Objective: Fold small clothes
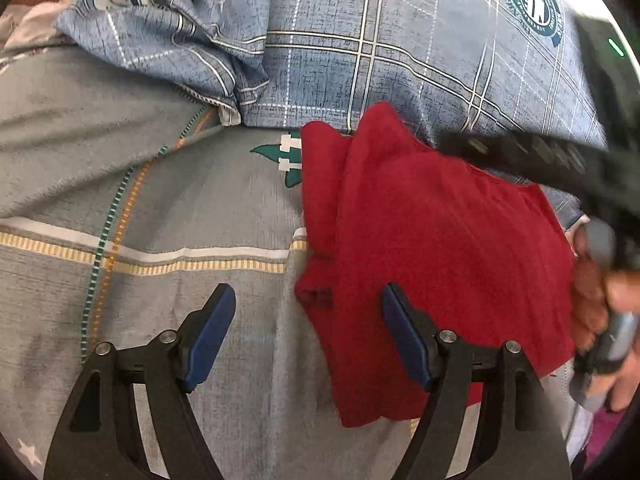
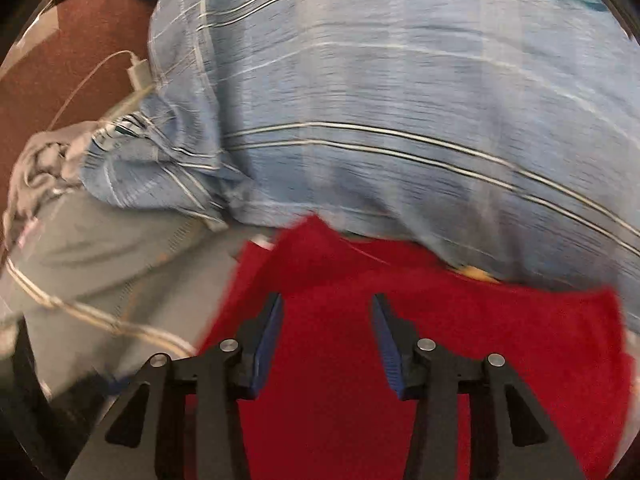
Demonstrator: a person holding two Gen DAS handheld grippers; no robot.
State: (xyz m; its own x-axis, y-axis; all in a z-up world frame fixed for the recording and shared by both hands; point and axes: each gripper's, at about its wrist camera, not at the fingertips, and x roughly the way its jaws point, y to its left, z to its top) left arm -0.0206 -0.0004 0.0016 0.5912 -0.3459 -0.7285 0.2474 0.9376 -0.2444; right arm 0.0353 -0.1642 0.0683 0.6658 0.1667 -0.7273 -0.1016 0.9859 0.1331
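A red garment [image 1: 432, 248] lies folded on the grey bedsheet [image 1: 168, 184], its far corner against a blue plaid pillow [image 1: 400, 48]. My left gripper [image 1: 307, 300] is open and empty, hovering over the garment's left edge; its right finger overlaps the red cloth in the view. My right gripper [image 2: 326, 308] is open and empty, just above the red garment [image 2: 460, 340]. In the left wrist view the right gripper's black body [image 1: 560, 160] shows blurred over the garment's right side, held by a hand [image 1: 600, 300].
A second blue plaid pillow [image 1: 160, 40] lies at the back left. A white charger and cable [image 2: 136, 76] rest by the pillow near the brown headboard [image 2: 80, 60]. The right wrist view is motion-blurred.
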